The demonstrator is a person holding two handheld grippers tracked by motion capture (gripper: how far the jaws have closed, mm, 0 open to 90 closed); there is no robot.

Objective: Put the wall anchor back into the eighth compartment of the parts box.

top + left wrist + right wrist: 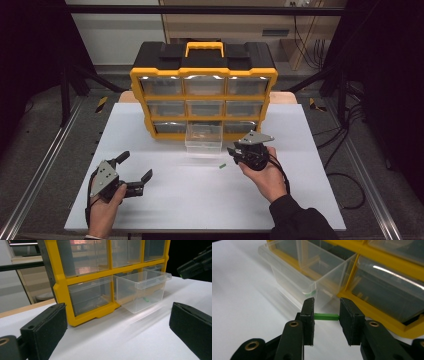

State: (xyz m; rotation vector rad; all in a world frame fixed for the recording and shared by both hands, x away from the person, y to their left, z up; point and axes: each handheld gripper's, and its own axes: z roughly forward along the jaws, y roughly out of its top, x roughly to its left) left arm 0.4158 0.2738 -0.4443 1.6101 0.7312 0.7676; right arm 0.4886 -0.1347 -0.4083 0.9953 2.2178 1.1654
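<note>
Black-jawed, my left gripper (134,172) rests wide open and holding nothing near the white desk's (165,205) front left corner. My right gripper (326,317) pinches a small green ribbed plastic piece (326,316) between its pads, above the desk's middle. Just beyond stands the pulled-out clear plastic drawer (204,137) of the yellow-and-black organiser cabinet (203,70) at the back edge.
</note>
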